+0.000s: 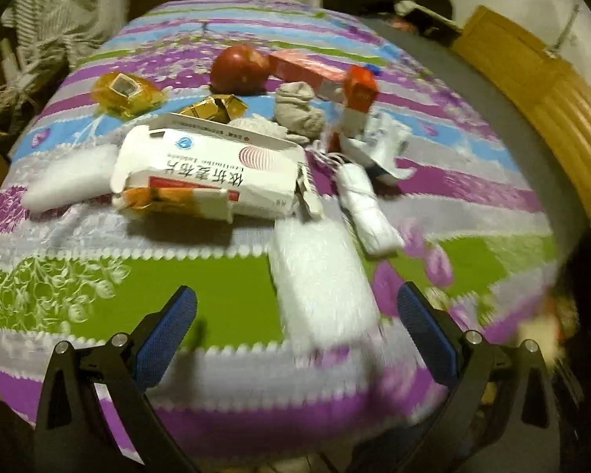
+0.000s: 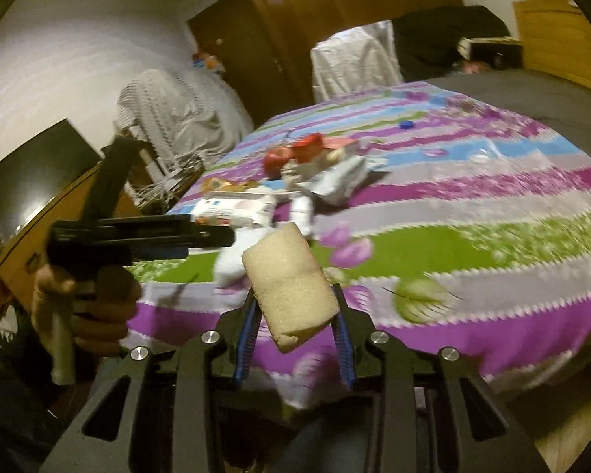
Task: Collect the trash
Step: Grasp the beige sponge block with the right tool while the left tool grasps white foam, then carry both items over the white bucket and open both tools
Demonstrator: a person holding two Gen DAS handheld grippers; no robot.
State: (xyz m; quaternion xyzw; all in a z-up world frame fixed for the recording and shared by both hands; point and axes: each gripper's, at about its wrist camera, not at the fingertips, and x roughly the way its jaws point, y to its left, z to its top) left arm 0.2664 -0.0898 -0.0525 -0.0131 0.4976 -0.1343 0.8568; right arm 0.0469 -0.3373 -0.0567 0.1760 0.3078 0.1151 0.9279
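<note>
R gripper (image 2: 295, 315) was clamped on a foam block (image 2: 289, 287), blue pads pressed to both its sides; the block stood tilted between the fingers, lifted clear of the bed (image 2: 492, 205), above the bed's near edge. L gripper (image 1: 295, 339) had its jaws wide apart w/ nothing between the pads; it hung over the near edge of the bed, pointing down at the striped bedspread (image 1: 216, 307). In the right wrist view the L gripper (image 2: 232, 236) showed side-on at the bed's near left corner, held by a hand (image 2: 90, 307).

Trash lay in a loose pile toward the middle of the bed. A white foam piece (image 1: 319, 287) lay nearest the near edge, just ahead of the L gripper, blurred. Beyond it sat a torn white medicine box (image 1: 216, 173) w/ open flaps, and at that box's left end another white foam piece (image 1: 71, 181). Right of the box lay a wrapped white bundle (image 1: 368, 213), and past that crumpled white packaging (image 1: 382, 146). Farther back: a yellow wrapper (image 1: 126, 90) toward the left edge, a gold foil wrapper (image 1: 212, 108), a red apple (image 1: 238, 69), a balled grey sock (image 1: 299, 110), an orange-and-white carton (image 1: 311, 69) lying flat, and a second orange carton (image 1: 358, 94) standing up next to it. A small blue cap (image 2: 406, 124) lay apart near the far side. Draped cloth (image 2: 169, 118) hung beyond the bed's left side.
</note>
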